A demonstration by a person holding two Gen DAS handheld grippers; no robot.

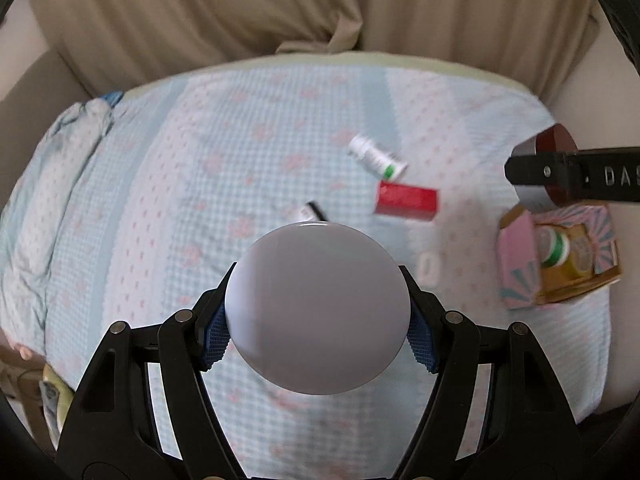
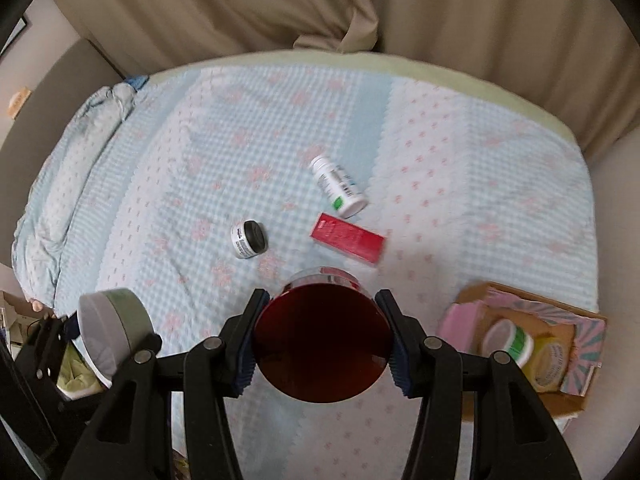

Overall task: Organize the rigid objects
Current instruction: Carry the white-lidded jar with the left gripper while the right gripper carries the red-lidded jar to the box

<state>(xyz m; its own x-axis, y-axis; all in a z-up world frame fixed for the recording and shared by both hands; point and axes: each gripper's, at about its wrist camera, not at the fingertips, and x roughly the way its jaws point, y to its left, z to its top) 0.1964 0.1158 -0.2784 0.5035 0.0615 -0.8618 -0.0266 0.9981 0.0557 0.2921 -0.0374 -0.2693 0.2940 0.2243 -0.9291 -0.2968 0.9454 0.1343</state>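
Note:
My left gripper (image 1: 318, 320) is shut on a round grey-lidded jar (image 1: 318, 308), held high over the bed. That jar (image 2: 114, 330) shows from the side at the lower left of the right wrist view. Shut on a dark red-lidded jar (image 2: 324, 342), my right gripper (image 2: 322, 342) also hangs above the bed; the same red jar (image 1: 554, 148) appears at the right edge of the left wrist view. On the checked bedspread (image 2: 200, 152) lie a white pill bottle (image 2: 339, 186), a red box (image 2: 347, 241) and a small black-lidded jar (image 2: 249, 239).
An open cardboard box (image 2: 576, 324) with pink flaps sits at the bed's right edge, holding tape rolls (image 2: 508, 340). A bunched blue blanket (image 2: 76, 152) lies along the left side. Beige curtains (image 2: 280, 4) hang behind the bed. Clutter lies on the floor at the lower left.

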